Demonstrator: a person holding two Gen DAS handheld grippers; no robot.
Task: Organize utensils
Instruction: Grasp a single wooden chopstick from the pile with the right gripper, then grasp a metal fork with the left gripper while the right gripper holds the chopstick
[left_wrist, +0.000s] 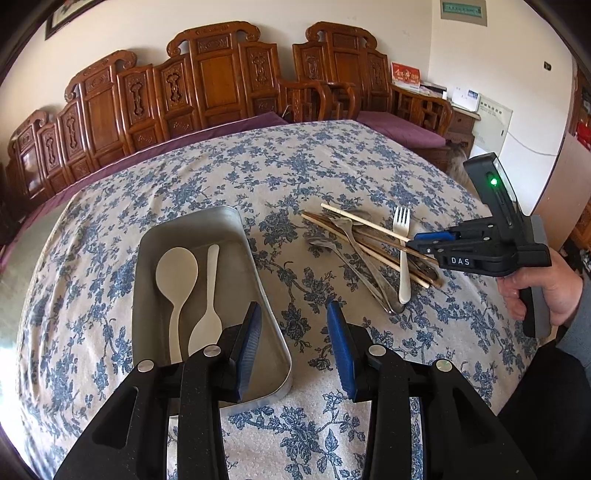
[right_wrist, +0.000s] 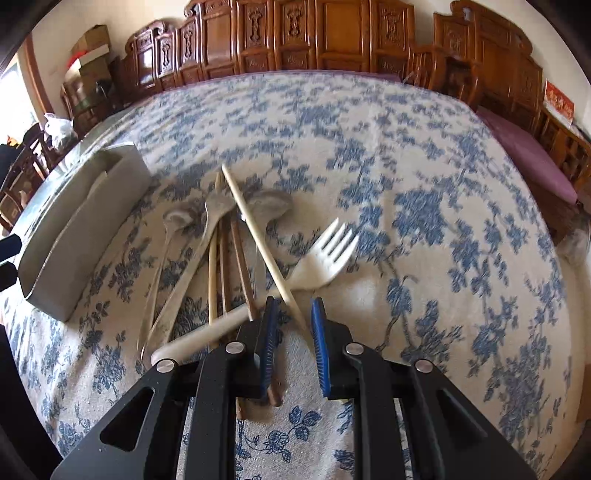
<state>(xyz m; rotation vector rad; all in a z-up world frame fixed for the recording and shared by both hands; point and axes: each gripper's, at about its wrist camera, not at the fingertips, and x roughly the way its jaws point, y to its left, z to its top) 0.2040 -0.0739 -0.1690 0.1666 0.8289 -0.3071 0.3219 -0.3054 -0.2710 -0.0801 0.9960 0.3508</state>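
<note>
A metal tray (left_wrist: 258, 280) on the floral tablecloth holds two white plastic spoons (left_wrist: 177, 273). To its right lies a pile of utensils: a white fork (left_wrist: 403, 254), metal spoons (left_wrist: 354, 254) and wooden chopsticks (left_wrist: 369, 221). My left gripper (left_wrist: 293, 317) is open and empty above the tray's right rim. My right gripper (right_wrist: 293, 306) is open, low over the pile, with a pale chopstick (right_wrist: 258, 236) running between its jaws and the white fork (right_wrist: 317, 258) just ahead. It also shows in the left wrist view (left_wrist: 417, 242). The tray (right_wrist: 85, 225) is at the left.
The tablecloth (left_wrist: 295, 177) covers a large table. Carved wooden chairs (left_wrist: 221, 81) with purple cushions stand along the far side. A person's hand (left_wrist: 535, 291) holds the right gripper at the table's right edge.
</note>
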